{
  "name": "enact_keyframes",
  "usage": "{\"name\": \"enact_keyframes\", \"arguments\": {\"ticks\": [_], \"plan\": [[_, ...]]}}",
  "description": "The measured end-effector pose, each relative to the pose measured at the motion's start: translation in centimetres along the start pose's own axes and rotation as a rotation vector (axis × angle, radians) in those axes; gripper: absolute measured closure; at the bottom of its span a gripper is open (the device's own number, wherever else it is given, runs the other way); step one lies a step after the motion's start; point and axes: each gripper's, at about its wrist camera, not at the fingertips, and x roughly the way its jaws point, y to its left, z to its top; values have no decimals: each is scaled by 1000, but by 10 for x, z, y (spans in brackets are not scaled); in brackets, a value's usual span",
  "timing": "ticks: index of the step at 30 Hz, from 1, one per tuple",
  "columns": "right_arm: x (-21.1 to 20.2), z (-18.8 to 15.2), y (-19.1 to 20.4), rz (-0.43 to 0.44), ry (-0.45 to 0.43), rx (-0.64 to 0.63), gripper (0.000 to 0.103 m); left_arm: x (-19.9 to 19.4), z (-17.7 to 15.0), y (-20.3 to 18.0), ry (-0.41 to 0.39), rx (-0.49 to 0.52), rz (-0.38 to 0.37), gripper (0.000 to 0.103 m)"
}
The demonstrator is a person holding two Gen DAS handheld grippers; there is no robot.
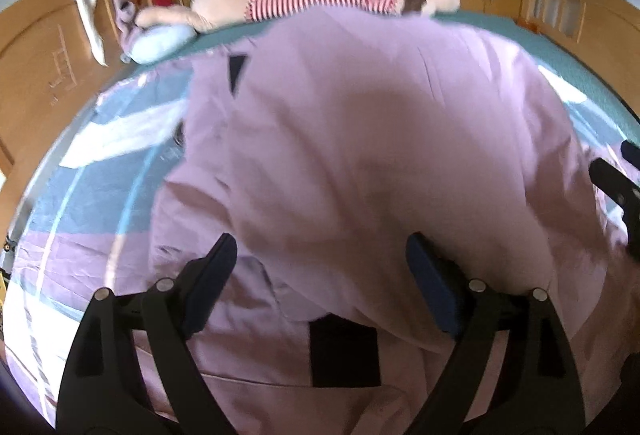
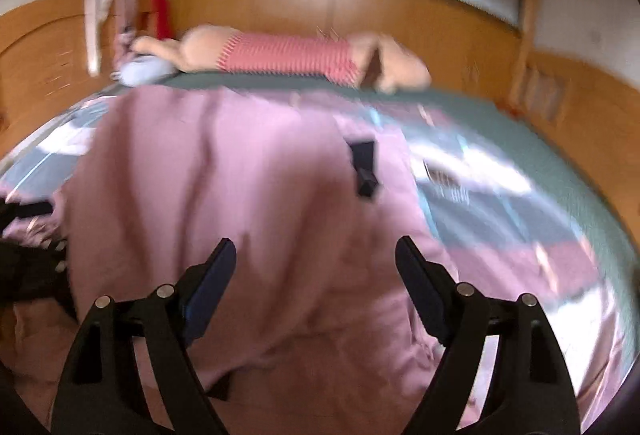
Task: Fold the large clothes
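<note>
Left wrist view: pink garment (image 1: pixel 360 139) spread beneath wide, empty left tongs (image 1: pixel 320 259); right tongs (image 2: pixel 316 259) likewise.

Left gripper (image 1: pixel 320 267) at the bottom centre of the left wrist view, jaws spread wide, nothing pinched between the pads; black finger arms fanning up from the lower corners, dark blue pads facing inward; tilted downward. Right gripper (image 2: pixel 316 267) at the bottom centre of the right wrist view, likewise wide apart and empty; same downward tilt. Also visible at the right edge of the left view as a black shape; blurred.
</note>
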Motion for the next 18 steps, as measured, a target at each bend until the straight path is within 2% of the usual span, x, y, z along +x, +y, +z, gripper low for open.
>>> {"name": "enact_keyframes", "arguments": {"ticks": [3, 6, 10, 15, 17, 18], "plan": [[25, -11, -12, 23, 116, 72, 20, 13, -2, 4, 63, -21, -31, 16], [33, -12, -8, 0, 148, 65, 20, 25, -5, 11, 113, -60, -60, 14], [40, -14, -3, -32, 168, 38, 20, 28, -5, 15, 127, -78, -77, 14], [45, -16, -8, -15, 189, 64, 20, 26, -4, 8, 112, -46, -51, 14], [40, -12, -8, -15, 163, 61, 20, 25, -4, 9, 111, -46, -50, 14], [31, -9, -7, -25, 116, 49, 20, 25, -4, 9, 112, -48, -51, 14]]}}
